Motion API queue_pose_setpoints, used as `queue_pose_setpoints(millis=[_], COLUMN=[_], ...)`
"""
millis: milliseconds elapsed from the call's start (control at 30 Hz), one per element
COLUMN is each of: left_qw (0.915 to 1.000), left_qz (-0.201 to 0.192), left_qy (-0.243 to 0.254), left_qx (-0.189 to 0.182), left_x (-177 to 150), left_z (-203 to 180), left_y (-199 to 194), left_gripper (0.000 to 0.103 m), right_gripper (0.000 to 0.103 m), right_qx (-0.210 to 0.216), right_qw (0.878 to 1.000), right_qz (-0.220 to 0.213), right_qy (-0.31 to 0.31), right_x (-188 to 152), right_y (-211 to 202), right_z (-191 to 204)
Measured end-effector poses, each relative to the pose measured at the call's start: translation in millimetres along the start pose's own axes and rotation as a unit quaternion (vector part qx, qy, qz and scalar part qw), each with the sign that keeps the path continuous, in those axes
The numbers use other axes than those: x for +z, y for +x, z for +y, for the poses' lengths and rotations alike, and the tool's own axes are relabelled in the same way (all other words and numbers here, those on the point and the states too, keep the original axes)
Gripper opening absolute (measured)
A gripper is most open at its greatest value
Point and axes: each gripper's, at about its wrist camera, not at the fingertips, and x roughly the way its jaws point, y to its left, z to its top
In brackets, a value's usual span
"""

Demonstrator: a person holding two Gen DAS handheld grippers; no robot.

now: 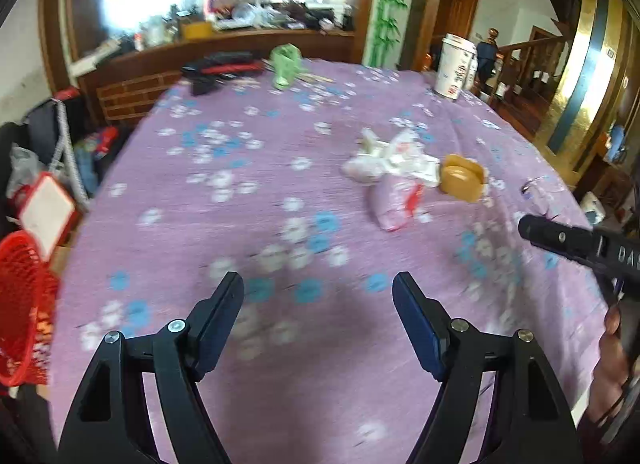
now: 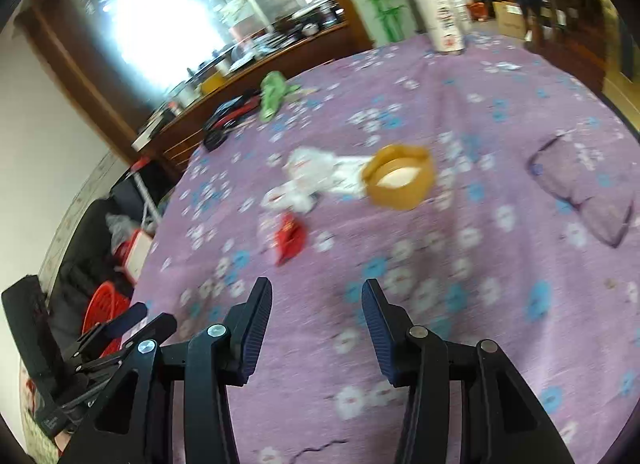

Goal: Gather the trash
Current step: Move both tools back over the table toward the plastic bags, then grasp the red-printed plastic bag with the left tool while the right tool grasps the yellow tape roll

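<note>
Two hand-held grippers, the left hand-held gripper (image 1: 318,292) and the right hand-held gripper (image 2: 317,300). On the surface (image 1: 224,224): one yellow tub (image 2: 400,182) at about 12 o'clock, one heap of white wrappers (image 2: 316,176) at 11, one red wrapper (image 2: 290,240), one green rag (image 2: 272,94), one tall white cup (image 2: 440,12) at 1 o'clock, and one clear bag (image 2: 584,192) at 2. One red basket (image 1: 20,304) at 9 o'clock.

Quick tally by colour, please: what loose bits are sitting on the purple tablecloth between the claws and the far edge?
White: 2, crumpled wrappers and tall cup
Yellow-brown: 1, tape roll
Red: 1, red scrap
Green: 1, green item
Black: 1, black-and-red bundle
Clear: 1, plastic bag
Total: 7
</note>
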Motion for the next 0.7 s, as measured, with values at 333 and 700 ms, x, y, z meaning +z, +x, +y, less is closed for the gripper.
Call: queue_pose_setpoints(millis=[333, 700], left_qw=[0.9985, 0.9971], left_qz=[0.052, 0.074], left_qy=[-0.017, 0.017], left_qx=[-0.008, -0.01], left_x=[53.2, 50.6], left_z=[-49.2, -60.8], left_y=[85.4, 126.9], left_gripper=[0.075, 0.036], right_gripper=[0.05, 0.05], right_qx=[-0.017, -0.042], right_qw=[0.999, 0.995], right_qz=[-0.007, 0.028], right_qy=[0.038, 0.082], right_x=[20.7, 67.7], right_y=[-4.2, 40.9], right_z=[-38.5, -66.7])
